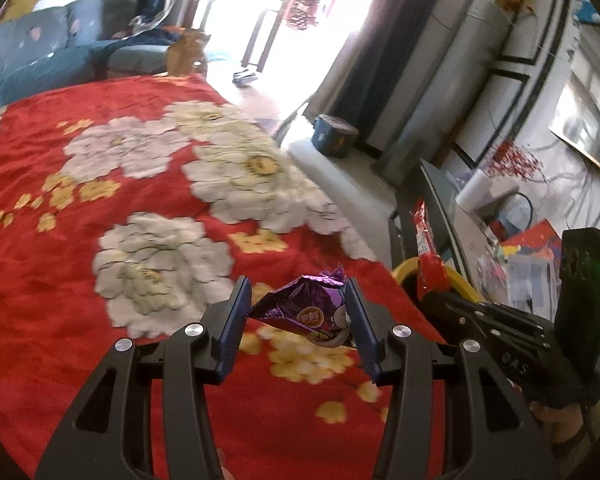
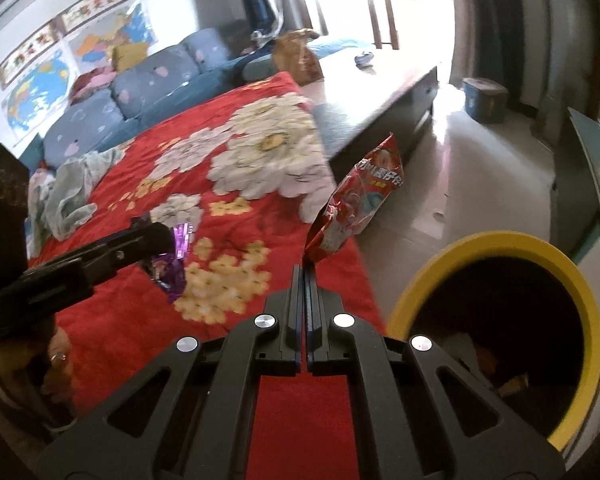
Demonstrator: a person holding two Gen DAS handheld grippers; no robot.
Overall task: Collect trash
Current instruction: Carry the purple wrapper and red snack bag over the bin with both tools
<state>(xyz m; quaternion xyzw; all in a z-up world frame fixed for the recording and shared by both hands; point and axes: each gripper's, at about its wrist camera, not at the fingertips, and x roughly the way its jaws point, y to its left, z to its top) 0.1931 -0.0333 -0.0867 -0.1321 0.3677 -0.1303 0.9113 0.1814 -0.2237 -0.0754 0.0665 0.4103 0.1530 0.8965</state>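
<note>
The purple wrapper [image 1: 306, 312] sits squeezed between the two fingers of the left gripper [image 1: 300, 316], held up over the near right part of the red flower blanket [image 1: 60, 280]; the red snack bag [image 2: 356, 204] sticks up from the tightly closed tips of the right gripper [image 2: 305, 270], near the blanket's right edge; the yellow-rimmed bin [image 2: 500, 240] stands just to its right on the floor; its dark inside is hard to make out; far off is a blue sofa [image 2: 140, 88].
</note>
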